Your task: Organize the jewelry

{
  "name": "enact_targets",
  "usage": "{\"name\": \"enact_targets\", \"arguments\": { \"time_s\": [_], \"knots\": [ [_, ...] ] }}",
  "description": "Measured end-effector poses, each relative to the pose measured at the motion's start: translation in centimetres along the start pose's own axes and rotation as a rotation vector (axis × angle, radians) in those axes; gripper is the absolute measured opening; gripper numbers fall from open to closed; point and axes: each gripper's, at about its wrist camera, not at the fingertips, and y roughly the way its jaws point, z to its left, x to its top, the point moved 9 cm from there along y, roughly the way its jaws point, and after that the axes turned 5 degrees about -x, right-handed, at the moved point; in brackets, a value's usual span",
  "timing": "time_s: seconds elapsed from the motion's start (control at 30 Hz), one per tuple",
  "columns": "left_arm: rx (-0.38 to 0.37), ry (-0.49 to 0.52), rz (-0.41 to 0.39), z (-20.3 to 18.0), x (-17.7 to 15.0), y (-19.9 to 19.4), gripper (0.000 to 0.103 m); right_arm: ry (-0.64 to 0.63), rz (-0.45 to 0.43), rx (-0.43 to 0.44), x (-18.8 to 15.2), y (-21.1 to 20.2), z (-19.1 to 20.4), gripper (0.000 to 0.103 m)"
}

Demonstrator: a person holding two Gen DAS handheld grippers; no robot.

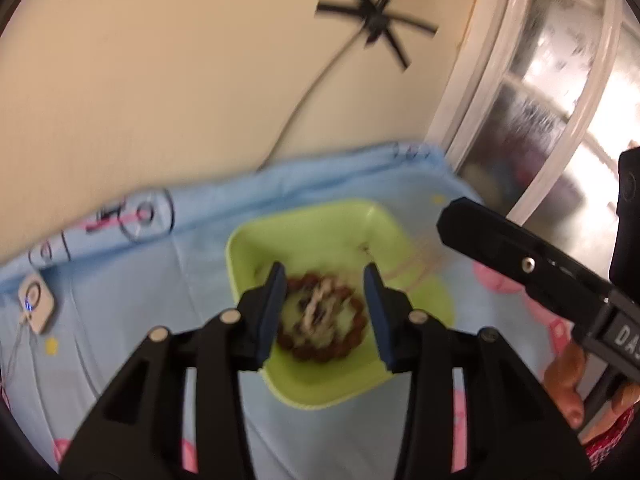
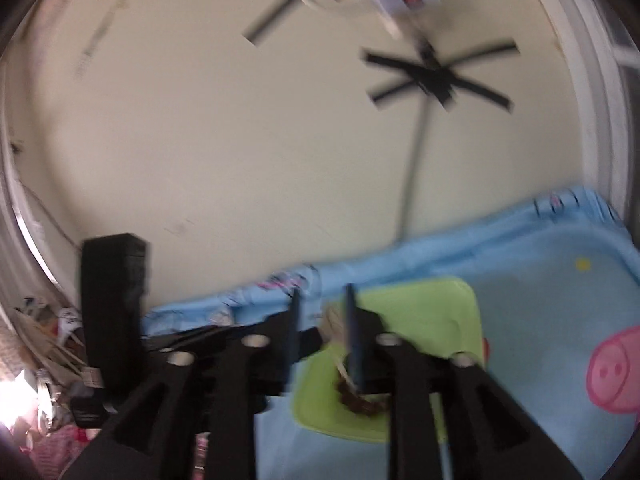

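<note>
A lime green tray (image 1: 320, 232) lies on a light blue cloth (image 1: 140, 288). In it rests a ring of brown beads (image 1: 356, 340) with a pale twisted piece (image 1: 316, 304) inside the ring. A thin pinkish chain (image 1: 416, 268) drapes over the tray's right rim. My left gripper (image 1: 326, 308) hovers over the beads, open, with nothing pressed between its blue pads. My right gripper (image 2: 324, 332) is blurred above the tray (image 2: 424, 308) near its left side, its jaws a little apart, the beads (image 2: 360, 400) below and beyond them. The left wrist view shows it (image 1: 520, 264) coming in from the right.
A small white device (image 1: 36, 304) with a blue light and thin wires sits at the cloth's left. Behind is a cream wall with a black tape cross (image 1: 376, 20) and a cable. A glass door (image 1: 560, 100) stands right. Clutter (image 2: 52, 328) piles at the far left.
</note>
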Motion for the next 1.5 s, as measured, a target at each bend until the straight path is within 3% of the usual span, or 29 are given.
{"name": "enact_targets", "arguments": {
  "time_s": [0.07, 0.17, 0.27, 0.37, 0.53, 0.7, 0.77, 0.93, 1.17, 1.33, 1.43, 1.5],
  "knots": [
    [0.011, -0.007, 0.022, 0.9, -1.1, 0.0, 0.039, 0.028, 0.020, -0.028, -1.3, 0.7, -1.1, 0.024],
    [0.009, -0.013, 0.008, 1.8, -1.9, -2.3, 0.039, 0.031, 0.031, -0.006, -2.7, 0.1, -0.6, 0.026],
    [0.015, -0.010, -0.044, 3.3, -2.9, -6.9, 0.039, -0.010, 0.005, 0.030, -3.8, -2.3, 2.1, 0.026],
    [0.033, -0.032, -0.100, 5.7, -5.4, -11.9, 0.039, -0.025, -0.001, 0.088, -6.3, -4.0, 5.1, 0.037],
    [0.083, -0.161, -0.108, 11.3, -13.0, -17.1, 0.039, -0.061, 0.181, 0.180, -14.1, -2.4, 9.2, 0.037],
    [0.119, -0.271, -0.078, 15.3, -21.0, -18.4, 0.039, -0.135, 0.372, 0.225, -20.0, 0.3, 12.9, 0.002],
    [0.103, -0.324, -0.071, 16.2, -23.4, -18.4, 0.039, -0.175, 0.399, 0.234, -21.0, 0.7, 14.7, 0.001],
    [0.070, -0.399, -0.086, 16.9, -26.5, -18.7, 0.039, -0.234, 0.442, 0.242, -22.1, 2.7, 19.1, 0.001],
    [0.067, -0.392, -0.097, 16.8, -27.3, -19.1, 0.039, -0.236, 0.490, 0.152, -22.7, 7.4, 20.3, 0.000],
    [0.058, -0.309, -0.124, 15.0, -25.7, -19.3, 0.039, -0.204, 0.425, 0.233, -19.6, 4.6, 22.4, 0.000],
    [0.047, -0.267, -0.117, 13.3, -24.3, -18.4, 0.056, -0.214, 0.375, 0.270, -17.4, 2.4, 23.7, 0.000],
    [0.028, -0.230, -0.122, 11.9, -23.2, -17.9, 0.056, -0.227, 0.337, 0.283, -16.0, 1.2, 24.5, 0.000]
  ]
}}
